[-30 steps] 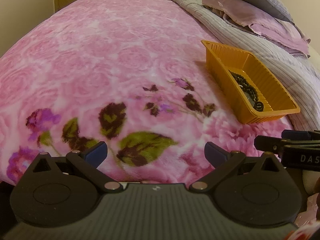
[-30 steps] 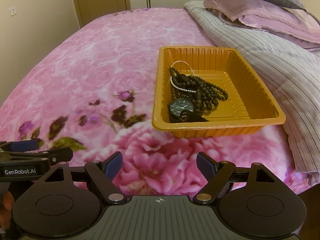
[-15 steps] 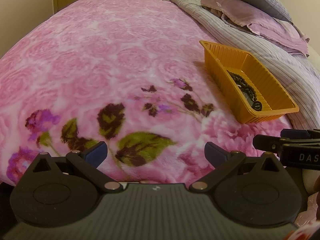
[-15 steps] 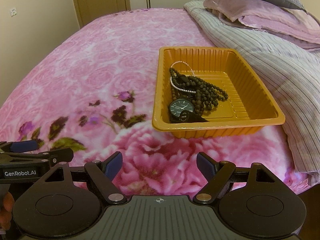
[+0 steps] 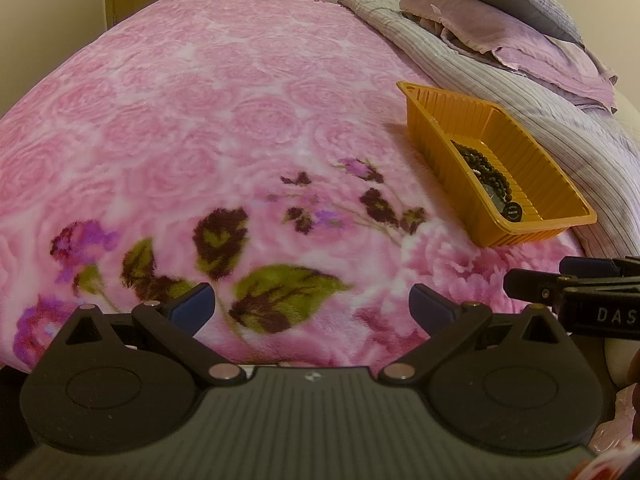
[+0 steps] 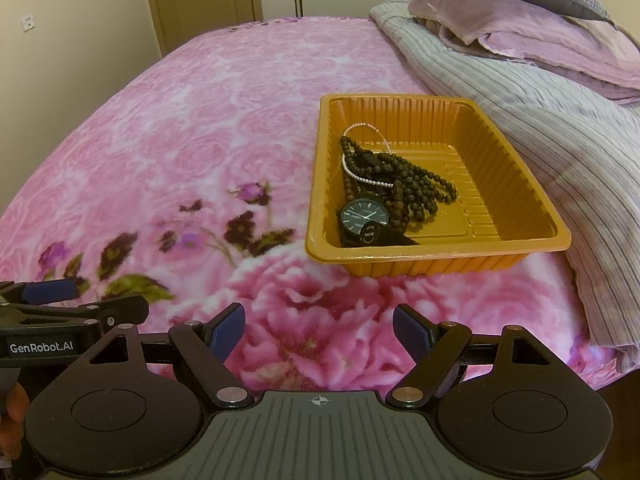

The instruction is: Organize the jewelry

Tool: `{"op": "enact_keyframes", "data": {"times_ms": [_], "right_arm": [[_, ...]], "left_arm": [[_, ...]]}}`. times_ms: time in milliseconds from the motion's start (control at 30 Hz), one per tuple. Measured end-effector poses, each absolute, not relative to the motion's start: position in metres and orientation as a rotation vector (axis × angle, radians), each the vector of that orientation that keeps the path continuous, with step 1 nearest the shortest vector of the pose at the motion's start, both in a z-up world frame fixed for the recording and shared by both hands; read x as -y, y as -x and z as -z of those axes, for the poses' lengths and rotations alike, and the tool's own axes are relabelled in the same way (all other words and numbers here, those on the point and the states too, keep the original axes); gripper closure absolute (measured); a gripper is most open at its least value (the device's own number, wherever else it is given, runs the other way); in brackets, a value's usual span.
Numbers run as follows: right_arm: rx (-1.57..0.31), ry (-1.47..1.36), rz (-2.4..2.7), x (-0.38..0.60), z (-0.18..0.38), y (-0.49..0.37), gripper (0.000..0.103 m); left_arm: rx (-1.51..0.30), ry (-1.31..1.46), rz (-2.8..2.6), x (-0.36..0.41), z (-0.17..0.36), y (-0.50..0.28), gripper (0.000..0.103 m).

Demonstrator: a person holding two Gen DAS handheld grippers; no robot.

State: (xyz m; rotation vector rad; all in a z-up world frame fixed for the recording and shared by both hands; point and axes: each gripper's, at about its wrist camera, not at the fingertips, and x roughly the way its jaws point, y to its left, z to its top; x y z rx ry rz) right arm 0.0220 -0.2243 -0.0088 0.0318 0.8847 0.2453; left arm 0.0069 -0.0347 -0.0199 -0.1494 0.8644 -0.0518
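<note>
Side-by-side low views, shared tray (image 6: pixel 440 268)

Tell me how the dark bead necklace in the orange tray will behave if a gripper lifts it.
The dark bead necklace lies in loose loops, so it will probably hang limp. It overlaps the watch and a thin pale chain, so it may snag and drag them. Round beads might slip between the fingers.

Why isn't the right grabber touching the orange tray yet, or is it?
Apart. In the right wrist view, the right gripper has open jaws holding nothing, and a wide stretch of pink blanket lies between them and the orange tray.
</note>
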Motion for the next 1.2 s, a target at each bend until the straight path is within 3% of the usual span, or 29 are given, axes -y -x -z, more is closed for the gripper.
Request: {"op": "enact_keyframes", "data": {"times_ms": [1200], "right_arm": [[-0.877,-0.024,-0.244,0.2259,0.0041,-0.0253,0.022]], "left_arm": [[-0.854,0.134,0.067,0.0369,0.0161,-0.0071,0.0]]}}
